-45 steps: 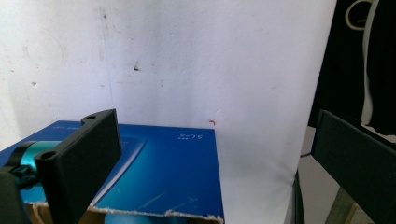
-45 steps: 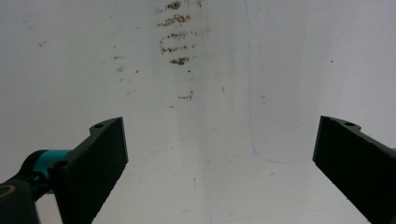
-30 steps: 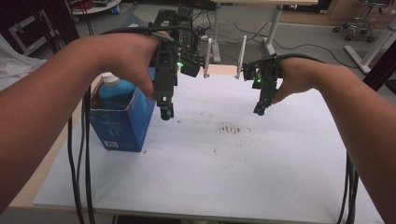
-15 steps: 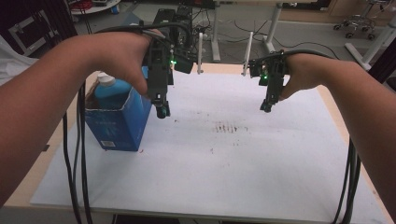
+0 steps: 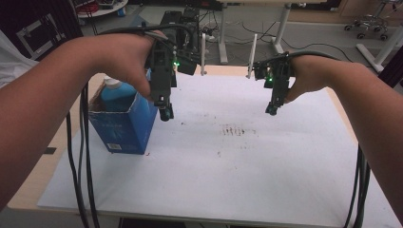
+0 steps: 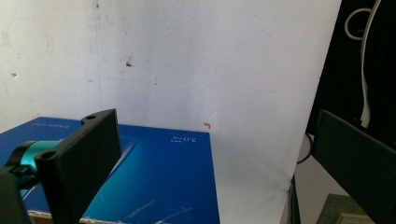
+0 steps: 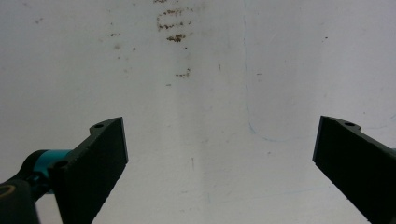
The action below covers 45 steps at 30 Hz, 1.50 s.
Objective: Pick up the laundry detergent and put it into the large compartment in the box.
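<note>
A blue carton [image 5: 124,126] stands at the left of the white board [image 5: 228,175], with a blue bottle with a white cap [image 5: 114,88] inside it. My left gripper [image 5: 165,114] hangs just right of the carton's top edge, jaws pointing down. In the left gripper view it [image 6: 215,154] is open and holds nothing, with the carton's blue side [image 6: 159,177] beneath it. My right gripper [image 5: 272,110] hovers over the board's right half. In the right gripper view it [image 7: 219,154] is open over the bare board.
Brown stains [image 5: 233,130] mark the middle of the board, and they show in the right gripper view as brown stains [image 7: 173,27] too. Black cables [image 5: 85,156] hang at the left edge and cables [image 5: 357,190] at the right. Two white posts [image 5: 203,53] stand behind the table.
My right gripper has drifted a little to the right. The left gripper has stayed beside the carton, and both are still open.
</note>
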Each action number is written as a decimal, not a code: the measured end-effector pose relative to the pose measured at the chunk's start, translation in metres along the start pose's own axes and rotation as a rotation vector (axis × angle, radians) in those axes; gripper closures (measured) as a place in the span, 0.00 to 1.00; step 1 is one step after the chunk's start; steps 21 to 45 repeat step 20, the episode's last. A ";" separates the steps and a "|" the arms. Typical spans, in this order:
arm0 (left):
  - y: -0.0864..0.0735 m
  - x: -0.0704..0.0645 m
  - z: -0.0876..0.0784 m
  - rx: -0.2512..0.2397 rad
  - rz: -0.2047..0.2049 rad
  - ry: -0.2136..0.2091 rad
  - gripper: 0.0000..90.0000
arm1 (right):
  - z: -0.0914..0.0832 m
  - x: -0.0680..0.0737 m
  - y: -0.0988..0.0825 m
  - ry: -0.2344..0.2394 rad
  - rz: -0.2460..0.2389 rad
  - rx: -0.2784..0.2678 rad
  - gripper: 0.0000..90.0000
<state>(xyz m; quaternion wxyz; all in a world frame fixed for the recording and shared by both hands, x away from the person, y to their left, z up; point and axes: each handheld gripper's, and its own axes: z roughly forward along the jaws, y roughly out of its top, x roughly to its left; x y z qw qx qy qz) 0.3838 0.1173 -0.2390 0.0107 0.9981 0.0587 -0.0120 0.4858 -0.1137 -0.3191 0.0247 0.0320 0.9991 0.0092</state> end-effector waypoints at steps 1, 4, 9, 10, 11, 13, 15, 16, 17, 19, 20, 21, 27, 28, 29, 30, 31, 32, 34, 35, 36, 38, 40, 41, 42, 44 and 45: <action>0.000 -0.001 0.000 -0.004 -0.003 0.000 0.02 | 0.000 0.000 0.000 0.001 -0.003 0.000 0.02; -0.001 -0.002 0.000 -0.001 -0.003 0.005 0.02 | 0.000 0.001 0.001 0.001 -0.007 -0.004 0.02; 0.001 -0.004 -0.001 -0.002 0.001 0.004 0.02 | 0.000 0.002 0.003 0.000 -0.013 -0.004 0.02; 0.001 -0.004 -0.001 -0.003 0.000 0.003 0.02 | 0.000 0.002 0.003 -0.001 -0.010 -0.003 0.02; 0.001 -0.004 -0.001 -0.003 0.000 0.003 0.02 | 0.000 0.002 0.003 -0.001 -0.010 -0.003 0.02; 0.001 -0.004 -0.001 -0.006 0.001 0.003 0.02 | 0.000 0.002 0.004 0.002 -0.012 -0.004 0.02; 0.001 -0.005 -0.001 -0.007 -0.001 0.001 0.02 | 0.000 0.002 0.004 -0.001 -0.015 -0.005 0.02; 0.001 -0.005 -0.001 -0.007 -0.001 0.001 0.02 | 0.000 0.002 0.004 -0.002 -0.015 -0.005 0.02; 0.001 -0.005 -0.001 -0.007 -0.002 0.002 0.02 | 0.000 0.002 0.004 -0.002 -0.019 -0.005 0.02; 0.001 -0.005 0.000 -0.010 -0.004 0.002 0.02 | 0.000 0.003 0.004 0.000 -0.017 -0.004 0.02; 0.001 -0.005 0.000 -0.011 0.000 0.000 0.02 | 0.000 0.003 0.004 -0.001 -0.017 -0.004 0.02; 0.001 -0.005 0.000 -0.011 0.000 0.000 0.02 | 0.000 0.003 0.004 -0.001 -0.017 -0.004 0.02; 0.001 -0.005 0.000 -0.011 0.000 0.000 0.02 | 0.000 0.003 0.004 -0.001 -0.017 -0.004 0.02; 0.001 -0.005 0.000 -0.011 0.000 0.000 0.02 | 0.000 0.003 0.004 -0.001 -0.017 -0.004 0.02; 0.001 -0.005 0.000 -0.011 0.000 0.000 0.02 | 0.000 0.003 0.004 -0.001 -0.017 -0.004 0.02; 0.001 -0.005 0.000 -0.011 0.000 0.000 0.02 | 0.000 0.003 0.004 -0.001 -0.017 -0.004 0.02; 0.001 -0.005 0.000 -0.011 0.000 0.000 0.02 | 0.000 0.003 0.004 -0.001 -0.017 -0.004 0.02; 0.001 -0.005 0.000 -0.011 0.000 0.000 0.02 | 0.000 0.003 0.004 -0.001 -0.017 -0.004 0.02; 0.001 -0.005 0.000 -0.011 0.000 0.000 0.02 | 0.000 0.003 0.004 -0.001 -0.017 -0.004 0.02; 0.001 -0.005 0.000 -0.011 0.000 0.000 0.02 | 0.000 0.003 0.004 -0.001 -0.017 -0.004 0.02; 0.001 -0.005 0.000 -0.011 0.000 0.000 0.02 | 0.000 0.003 0.004 -0.001 -0.017 -0.004 0.02; 0.001 -0.005 0.000 -0.011 0.000 0.000 0.02 | 0.000 0.003 0.004 -0.001 -0.017 -0.004 0.02; 0.001 -0.005 0.000 -0.011 0.000 0.000 0.02 | 0.000 0.003 0.004 -0.001 -0.017 -0.004 0.02; 0.001 -0.005 0.000 -0.011 0.000 0.000 0.02 | 0.000 0.003 0.004 -0.001 -0.017 -0.004 0.02; 0.001 -0.005 0.000 -0.011 0.000 0.000 0.02 | 0.000 0.003 0.004 -0.001 -0.017 -0.004 0.02; 0.001 -0.005 0.000 -0.011 0.000 0.000 0.02 | 0.000 0.003 0.004 -0.001 -0.017 -0.004 0.02; 0.001 -0.005 0.000 -0.011 0.000 0.000 0.02 | 0.000 0.003 0.004 -0.001 -0.017 -0.004 0.02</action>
